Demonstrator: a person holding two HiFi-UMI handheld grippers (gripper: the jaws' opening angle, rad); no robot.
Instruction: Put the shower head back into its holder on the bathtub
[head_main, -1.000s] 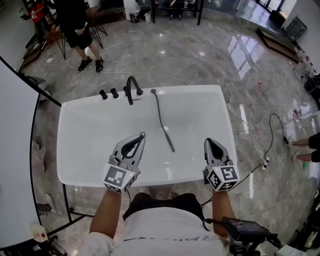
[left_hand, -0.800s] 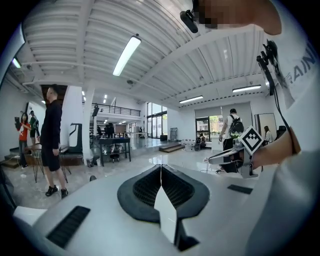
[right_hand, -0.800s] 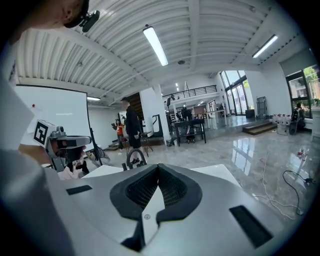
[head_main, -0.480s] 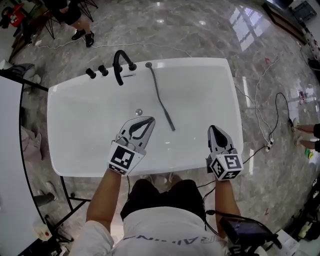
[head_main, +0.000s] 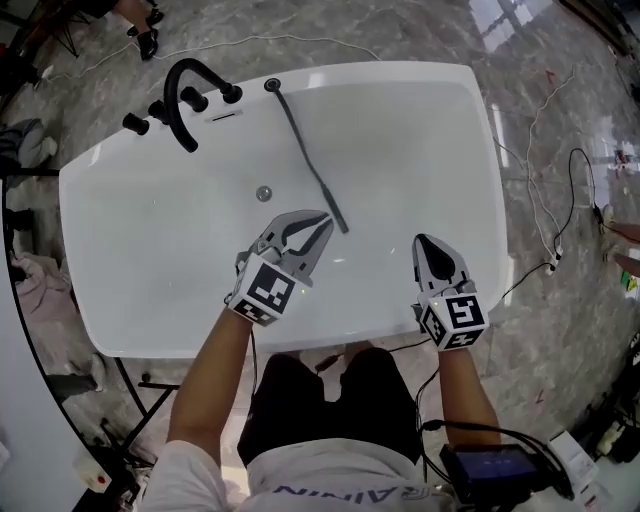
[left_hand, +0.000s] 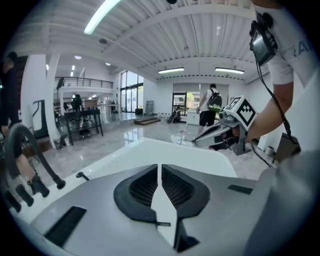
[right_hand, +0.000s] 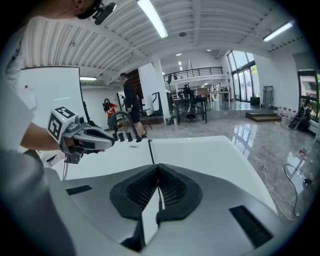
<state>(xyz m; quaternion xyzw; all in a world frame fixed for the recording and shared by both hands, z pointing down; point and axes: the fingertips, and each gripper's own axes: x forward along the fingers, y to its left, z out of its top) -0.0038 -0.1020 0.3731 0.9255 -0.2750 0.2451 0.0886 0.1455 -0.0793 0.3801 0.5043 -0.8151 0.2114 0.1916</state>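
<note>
The white bathtub (head_main: 120, 300) lies below me. In it rests the dark, slim shower head (head_main: 322, 195), with its hose running up to the fitting on the far rim (head_main: 272, 86). My left gripper (head_main: 322, 218) is shut and empty, its tips just beside the shower head's near end; whether they touch I cannot tell. My right gripper (head_main: 424, 240) is shut and empty over the tub's right side. In the right gripper view the shower head (right_hand: 151, 149) shows as a thin dark line beyond the shut jaws (right_hand: 159, 166). The left gripper view shows its jaws (left_hand: 159, 166) closed over the tub.
A black arched faucet (head_main: 185, 95) and black knobs (head_main: 135, 123) stand on the tub's far left rim, and a round drain (head_main: 264, 193) sits in the basin. Cables (head_main: 555, 250) trail on the marble floor at right. Cloths (head_main: 35, 280) lie at left.
Both grippers have sunk toward the tub and moved forward. The left one has come up next to the shower head's near end. The tub now fills more of the head view.
</note>
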